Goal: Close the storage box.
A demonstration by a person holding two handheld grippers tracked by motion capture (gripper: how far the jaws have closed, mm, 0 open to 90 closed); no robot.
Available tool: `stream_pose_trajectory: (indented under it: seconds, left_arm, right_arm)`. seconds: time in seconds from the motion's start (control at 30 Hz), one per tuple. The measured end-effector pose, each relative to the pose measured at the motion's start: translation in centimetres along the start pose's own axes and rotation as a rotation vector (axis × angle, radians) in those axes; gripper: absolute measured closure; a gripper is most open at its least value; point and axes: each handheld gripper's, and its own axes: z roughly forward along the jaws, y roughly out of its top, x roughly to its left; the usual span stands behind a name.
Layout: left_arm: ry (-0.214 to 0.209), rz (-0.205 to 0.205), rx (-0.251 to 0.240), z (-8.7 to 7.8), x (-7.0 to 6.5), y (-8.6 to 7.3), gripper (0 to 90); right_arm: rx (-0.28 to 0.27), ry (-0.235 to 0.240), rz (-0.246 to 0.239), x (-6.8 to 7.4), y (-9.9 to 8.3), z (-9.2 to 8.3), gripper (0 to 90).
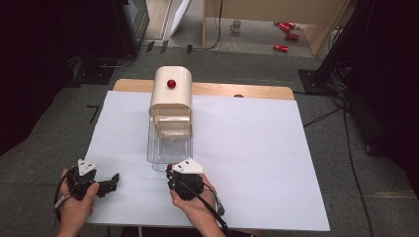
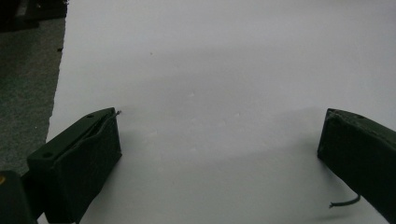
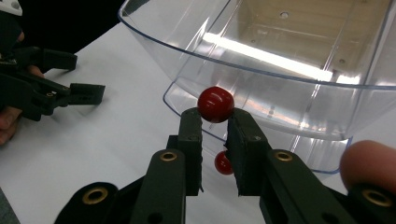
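My right gripper (image 3: 215,116) pinched a red knob (image 3: 215,103) at the near lip of the clear drawer (image 3: 289,70). The right gripper view gave that grip outright; the high view gave just a red speck at the jaw tips. A second red shape lay lower between the jaws (a reflection, I couldn't tell). My left gripper (image 1: 106,185) rested well left on the white sheet (image 2: 210,60), jaws spread, nothing between. From the high view, the drawer stood pulled out of a cream cabinet (image 1: 171,88).
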Motion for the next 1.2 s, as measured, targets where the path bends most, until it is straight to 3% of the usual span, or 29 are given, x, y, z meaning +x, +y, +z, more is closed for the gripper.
stream_pose_trajectory:
  seconds: [0.57, 1.2]
  left_arm:
    - [0.0, -0.001, -0.001, 0.0, 0.0, 0.0, 0.0]
    - [-0.002, 0.001, 0.001, 0.0, 0.0, 0.0, 0.0]
  right_arm:
    - [-0.008, 0.011, 0.006, -0.7, 2.0, 0.3, 76.6]
    - [-0.043, -0.017, 0.018, -2.0, 5.7, 1.6, 77.5]
